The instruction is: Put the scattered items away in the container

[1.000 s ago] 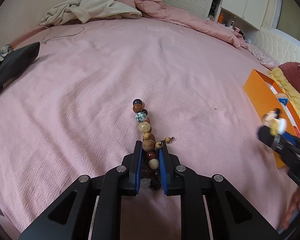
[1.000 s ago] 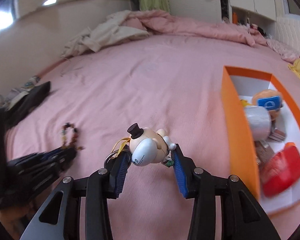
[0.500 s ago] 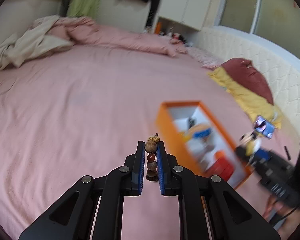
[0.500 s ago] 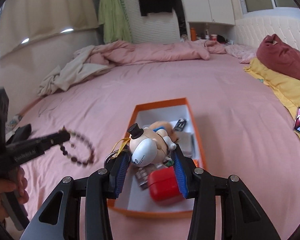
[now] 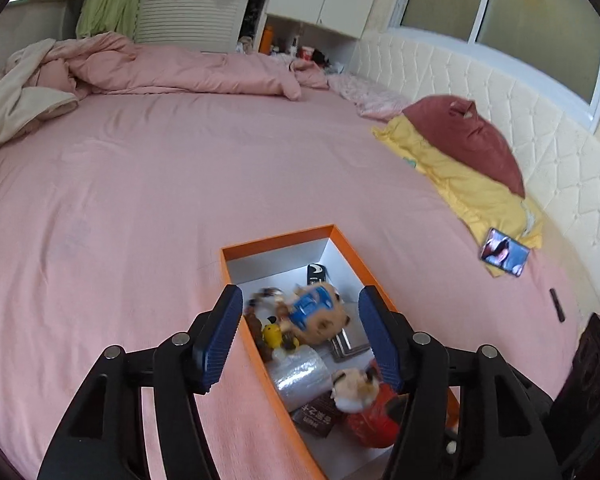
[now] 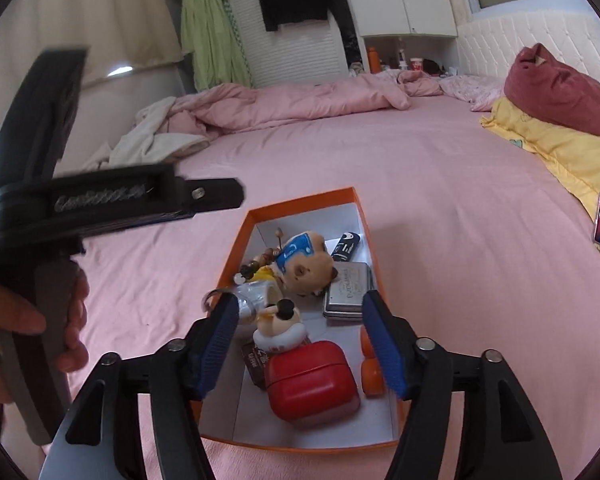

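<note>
Partly blurred between the spread fingers of the left gripper (image 5: 302, 334), the bead bracelet (image 5: 260, 300) is hard to make out; it shows as a smear beside the plush toy (image 5: 314, 310) inside the orange box (image 5: 276, 239), touching neither pad. Those jaws have just been opening, and nothing is gripped between them. The right gripper (image 6: 300, 338) has also just been opening: its blue pads stand apart, and the small figure with the black hat (image 6: 281, 326) sits in the box (image 6: 300, 199) below them, clear of both. A key ring (image 6: 214, 298) peeks past the left pad, partly hidden. Around the figure lie a red case (image 6: 312, 384), a metal tin (image 6: 348, 288) and a roll of clear tape (image 5: 298, 380). Both grippers point down over the box on the pink bed (image 5: 140, 184). A hand (image 6: 28, 320) grasps the left gripper's handle at the right view's edge, cut off.
</note>
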Available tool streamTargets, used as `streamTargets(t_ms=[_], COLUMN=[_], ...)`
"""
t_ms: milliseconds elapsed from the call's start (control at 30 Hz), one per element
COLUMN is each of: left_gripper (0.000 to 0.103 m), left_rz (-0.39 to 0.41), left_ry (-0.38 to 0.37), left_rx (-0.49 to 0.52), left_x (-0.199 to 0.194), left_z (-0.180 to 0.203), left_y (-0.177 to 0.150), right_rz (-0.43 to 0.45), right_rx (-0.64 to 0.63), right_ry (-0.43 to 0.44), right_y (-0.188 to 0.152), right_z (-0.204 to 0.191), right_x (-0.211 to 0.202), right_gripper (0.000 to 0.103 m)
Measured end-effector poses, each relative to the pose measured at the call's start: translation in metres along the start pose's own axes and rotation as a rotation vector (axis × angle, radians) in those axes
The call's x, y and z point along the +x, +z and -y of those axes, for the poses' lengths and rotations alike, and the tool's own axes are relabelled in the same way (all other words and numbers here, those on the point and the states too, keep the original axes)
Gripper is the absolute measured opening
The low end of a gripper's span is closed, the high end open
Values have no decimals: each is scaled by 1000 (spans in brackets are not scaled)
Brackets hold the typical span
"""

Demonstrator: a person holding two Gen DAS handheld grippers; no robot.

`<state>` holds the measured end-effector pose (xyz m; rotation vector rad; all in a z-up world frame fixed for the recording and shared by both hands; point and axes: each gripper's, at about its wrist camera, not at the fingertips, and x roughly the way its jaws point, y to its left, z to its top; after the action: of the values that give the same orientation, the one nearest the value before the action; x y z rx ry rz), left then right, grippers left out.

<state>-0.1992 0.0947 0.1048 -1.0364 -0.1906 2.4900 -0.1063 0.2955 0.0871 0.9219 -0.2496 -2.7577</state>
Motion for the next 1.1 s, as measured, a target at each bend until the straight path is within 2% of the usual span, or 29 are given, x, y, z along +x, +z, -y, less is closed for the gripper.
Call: streamTargets(t_ms=[200, 267, 500, 567, 667, 700, 733, 800, 833, 900, 1100], left_gripper=[61, 61, 61, 61, 62, 69, 88, 99, 100, 101, 102], left_rz=[-14, -20, -84, -112, -140, -121, -89, -48, -52, -58, -57], left_ry=[64, 111, 264, 288, 308, 302, 290, 287, 307, 297, 292], left_rx=[-47, -58, -93, -104, -88, -59, -22, 44, 68, 58, 52], left_x=[-20, -30, -62, -67, -66, -63, -60, -54, -52, -52, -53], left_z=[-33, -45, -76, -80, -75, -71, -65, -56, -52, -53, -54], left_y=[-38, -55, -118, -138, -166, -176, -186, -201, -202, -201, -202], right_rz=[21, 20, 26, 34, 19, -1, -22, -126, -136, -126, -127], right_rx=[35, 30, -60, -87, -83, -59, -33, -17, -24, -53, -56], right_ry=[-9, -6, -1, -64, -169, -193, -218, -271, -274, -296, -281], right_y=[-6, -10, -42, -61, -90, -97, -104, -121, -125, -123, -123], right_z=[1, -4, -56, -70, -80, -76, -71, -57, -54, -59, -58], right_x=[-16, -21, -41, -47, -49, -43, -37, -10, -4, -3, -4], right_gripper=[66, 66, 66, 68, 77, 78, 81, 83, 83, 83, 85])
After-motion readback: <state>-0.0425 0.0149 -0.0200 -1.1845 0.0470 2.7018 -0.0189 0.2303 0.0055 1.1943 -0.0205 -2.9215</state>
